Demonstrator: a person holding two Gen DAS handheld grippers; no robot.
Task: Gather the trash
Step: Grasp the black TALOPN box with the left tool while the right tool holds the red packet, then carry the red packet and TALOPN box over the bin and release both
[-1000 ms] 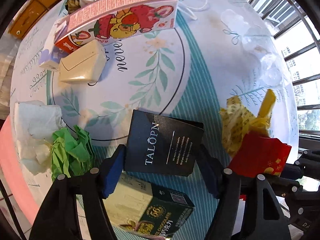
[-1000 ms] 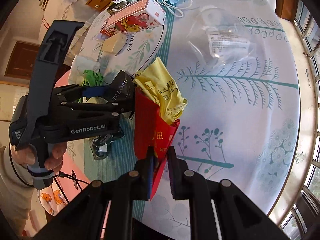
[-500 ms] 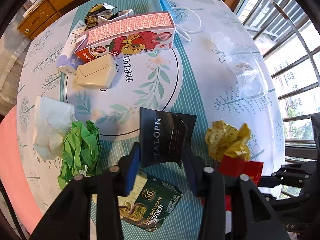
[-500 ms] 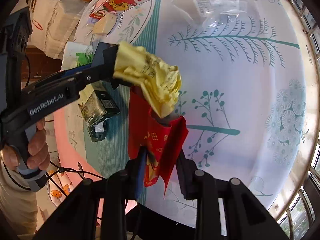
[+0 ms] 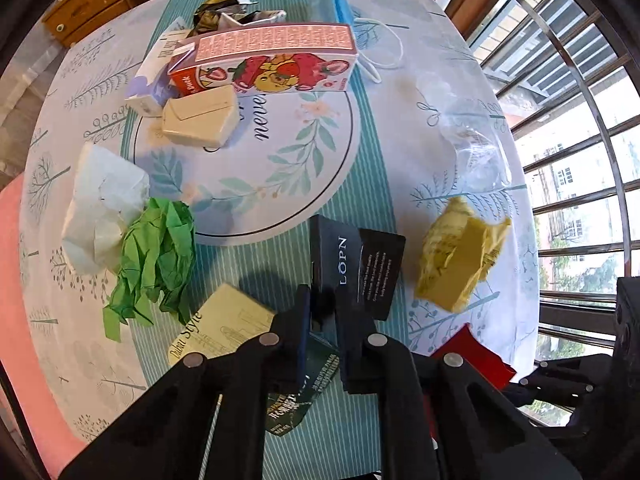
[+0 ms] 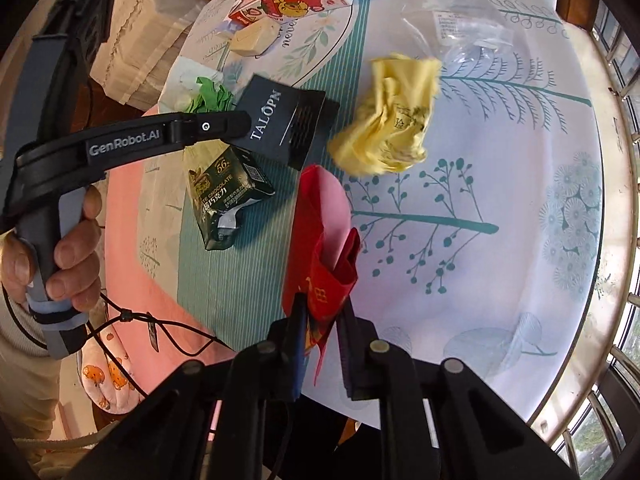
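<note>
Standing upright, black card (image 5: 357,265) pinched by left hand-held gripper (image 5: 322,326).

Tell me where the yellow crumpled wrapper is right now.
The yellow wrapper is out of the red envelope, blurred, over the tablecloth, right of the black card in the right wrist view, near the clear plastic bag.

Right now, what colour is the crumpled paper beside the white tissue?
Bright green crumpled paper; clearest in the left wrist view.
</note>
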